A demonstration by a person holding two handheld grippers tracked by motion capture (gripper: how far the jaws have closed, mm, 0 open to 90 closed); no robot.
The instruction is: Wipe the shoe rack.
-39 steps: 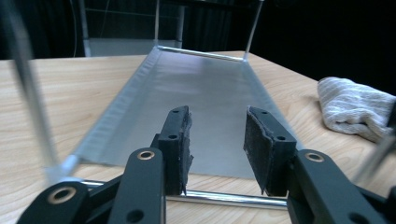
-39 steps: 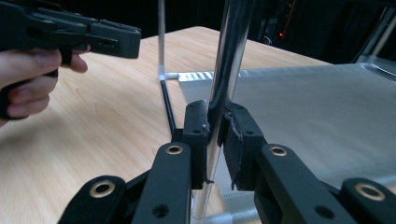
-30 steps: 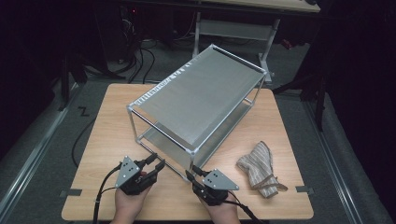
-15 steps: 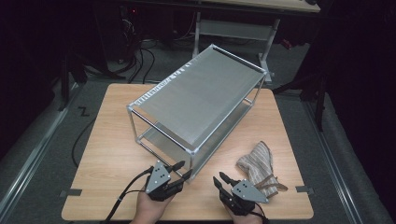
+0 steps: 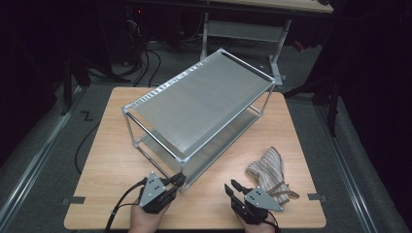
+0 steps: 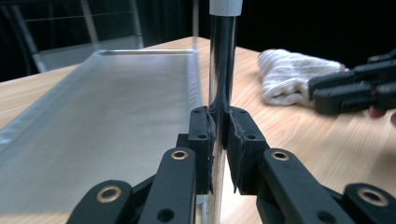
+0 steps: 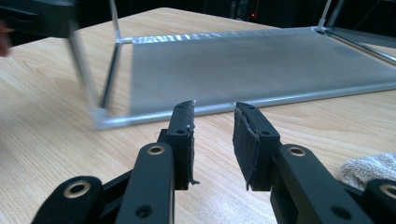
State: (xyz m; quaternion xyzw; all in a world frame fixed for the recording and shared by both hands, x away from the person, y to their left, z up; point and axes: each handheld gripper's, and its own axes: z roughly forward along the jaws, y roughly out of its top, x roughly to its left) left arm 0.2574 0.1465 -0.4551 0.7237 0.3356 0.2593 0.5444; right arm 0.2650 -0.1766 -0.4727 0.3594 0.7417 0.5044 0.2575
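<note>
Left gripper (image 5: 179,180) clamped on the near corner post (image 6: 221,70) of the rack (image 5: 204,104); its jaws have just closed, and the left gripper view has both pads squeezing the chrome tube just above the lower shelf (image 6: 102,112). Right gripper (image 5: 234,186) hangs above bare table (image 5: 111,145) with jaws part open and nothing between them, pointed at the long front edge of the lower shelf (image 7: 261,65). Rack sits mid-table, its long axis running from about 7 o'clock to 1 o'clock, near corner toward the person. Risks, as judged: the post is round and polished, so the pads may slip or spin on it if the hand pulls or twists; a one-corner hold on a long, light frame would likely pivot it about the far legs or tip it rather than shift it squarely; a hard tug could skid the feet across the wood. A second hold by the right gripper on the frame would steady it, but the shelf edge is thin and low, so the lower jaw could catch the table first. Surroundings: a striped cloth (image 5: 270,171) lies at 4 o'clock from the rack, just beside the right gripper, and could be snagged or dragged if that hand swings right. Cables trail off the near edge. Nothing stands between right gripper and rack
</note>
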